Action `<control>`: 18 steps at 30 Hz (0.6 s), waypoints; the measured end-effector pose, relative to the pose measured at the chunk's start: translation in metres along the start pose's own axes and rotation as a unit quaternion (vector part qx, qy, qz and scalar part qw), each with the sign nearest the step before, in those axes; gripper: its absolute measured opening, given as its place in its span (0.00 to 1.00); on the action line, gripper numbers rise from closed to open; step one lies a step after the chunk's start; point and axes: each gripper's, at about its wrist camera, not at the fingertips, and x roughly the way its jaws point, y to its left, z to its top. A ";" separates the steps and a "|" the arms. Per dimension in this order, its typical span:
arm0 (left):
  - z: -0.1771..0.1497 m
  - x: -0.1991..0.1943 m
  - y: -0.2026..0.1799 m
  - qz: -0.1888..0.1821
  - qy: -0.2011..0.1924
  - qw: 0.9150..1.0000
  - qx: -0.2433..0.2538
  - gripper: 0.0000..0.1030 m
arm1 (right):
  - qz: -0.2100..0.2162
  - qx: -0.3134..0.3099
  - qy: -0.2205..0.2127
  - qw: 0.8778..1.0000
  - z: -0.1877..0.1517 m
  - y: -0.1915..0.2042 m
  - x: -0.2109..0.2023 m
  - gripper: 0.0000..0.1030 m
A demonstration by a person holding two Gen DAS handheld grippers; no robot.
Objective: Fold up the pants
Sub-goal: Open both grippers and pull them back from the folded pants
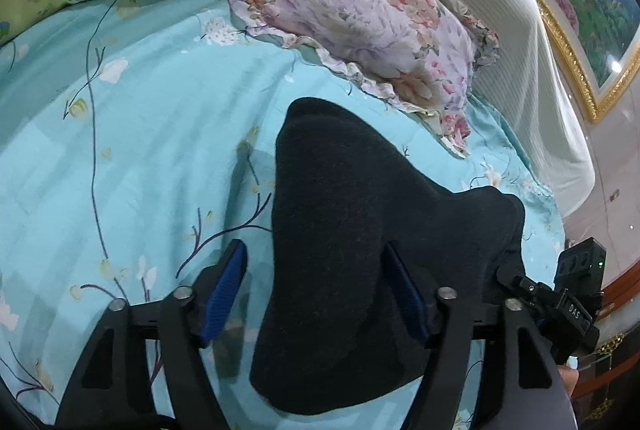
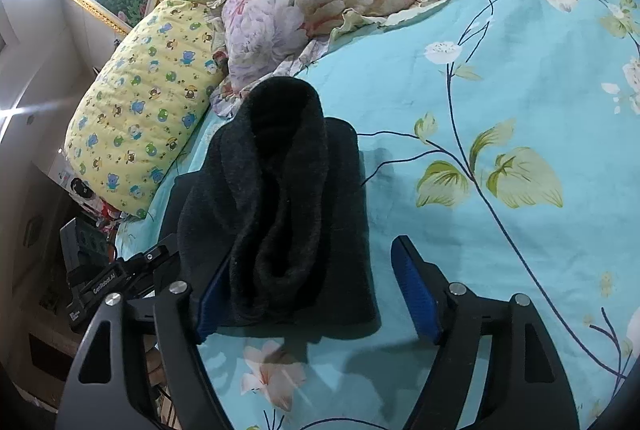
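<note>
One pants (image 2: 280,214), two pillows (image 1: 372,30) (image 2: 140,102).

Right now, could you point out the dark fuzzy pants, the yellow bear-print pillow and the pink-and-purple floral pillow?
dark fuzzy pants (image 2: 280,190), right wrist view, middle of the bundle.
yellow bear-print pillow (image 2: 140,102), right wrist view, centre of its face.
pink-and-purple floral pillow (image 1: 372,26), left wrist view, top surface.

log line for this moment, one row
task: fold pants | black pants folded on bedsheet | left tongs open | right tongs open
</note>
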 end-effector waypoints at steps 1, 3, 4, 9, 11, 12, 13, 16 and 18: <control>0.000 -0.001 0.001 -0.001 0.000 1.000 -0.001 0.72 | -0.003 0.000 0.001 1.000 0.000 0.000 0.000 0.75; -0.001 -0.003 0.003 -0.001 0.001 1.000 -0.003 0.73 | -0.004 -0.002 0.000 1.000 0.000 0.002 -0.001 0.75; -0.002 -0.004 0.003 -0.003 0.000 1.000 -0.005 0.73 | -0.005 -0.003 0.000 1.000 0.000 0.003 -0.002 0.75; -0.007 -0.010 0.002 0.005 -0.003 1.000 0.004 0.74 | -0.013 -0.019 -0.004 1.000 -0.003 0.010 -0.005 0.78; -0.008 -0.013 0.000 0.011 -0.006 1.000 0.009 0.74 | -0.021 -0.028 -0.004 0.999 -0.005 0.012 -0.005 0.78; -0.008 -0.014 -0.001 0.015 -0.009 1.000 0.012 0.74 | -0.022 -0.031 -0.004 0.999 -0.006 0.013 -0.005 0.78; -0.009 -0.017 -0.002 0.020 -0.013 1.000 0.016 0.74 | -0.024 -0.034 -0.003 0.999 -0.006 0.015 -0.005 0.78; -0.012 -0.027 -0.005 0.033 -0.032 0.999 0.027 0.77 | -0.028 -0.040 -0.003 0.999 -0.009 0.018 -0.006 0.78; -0.015 -0.033 -0.008 0.042 -0.043 0.998 0.036 0.78 | -0.028 -0.047 -0.010 0.998 -0.011 0.021 -0.010 0.78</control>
